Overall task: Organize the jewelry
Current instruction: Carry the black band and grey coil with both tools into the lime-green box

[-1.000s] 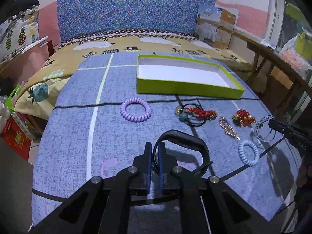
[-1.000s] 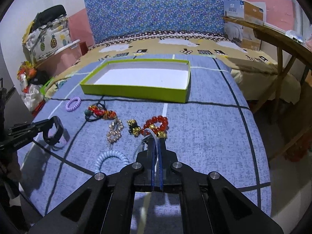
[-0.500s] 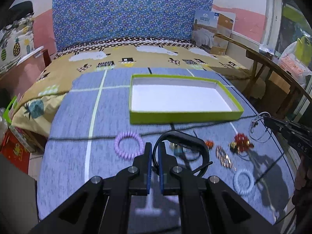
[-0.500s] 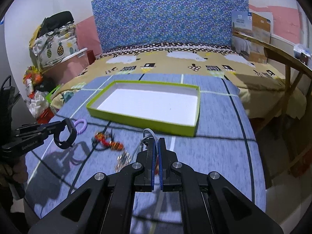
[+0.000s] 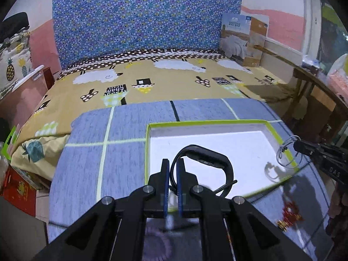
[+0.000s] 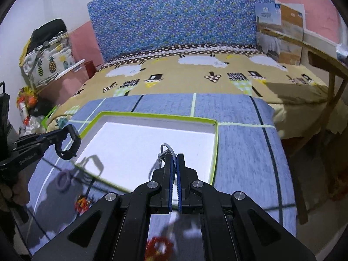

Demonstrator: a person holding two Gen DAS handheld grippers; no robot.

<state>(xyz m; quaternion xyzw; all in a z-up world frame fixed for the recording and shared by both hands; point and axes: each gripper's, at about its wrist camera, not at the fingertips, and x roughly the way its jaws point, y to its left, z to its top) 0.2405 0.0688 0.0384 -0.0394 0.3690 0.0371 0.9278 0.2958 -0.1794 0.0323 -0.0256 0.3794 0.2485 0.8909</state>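
Observation:
My left gripper [image 5: 173, 163] is shut on a black wristband [image 5: 208, 159] and holds it in the air over the near left part of the green-rimmed white tray [image 5: 280, 139]. My right gripper [image 6: 174, 157] is shut on a thin clear bracelet [image 6: 163, 152] and holds it above the tray's [image 6: 215, 148] near right part. In the right wrist view the left gripper with the wristband [image 6: 69, 143] hangs at the tray's left edge. In the left wrist view the clear bracelet [image 5: 286, 152] hangs over the tray's right rim.
The tray lies on a blue patterned cloth [image 5: 87, 163] on a bed. Red bead jewelry [image 5: 290, 212], a purple coil hair tie [image 6: 64, 180] and other pieces lie on the cloth in front of the tray. A wooden table [image 6: 326, 65] stands at the right.
Both grippers have lifted their pieces off the cloth and moved forward, from in front of the tray to over it. The loose jewelry has dropped to the bottom of both views.

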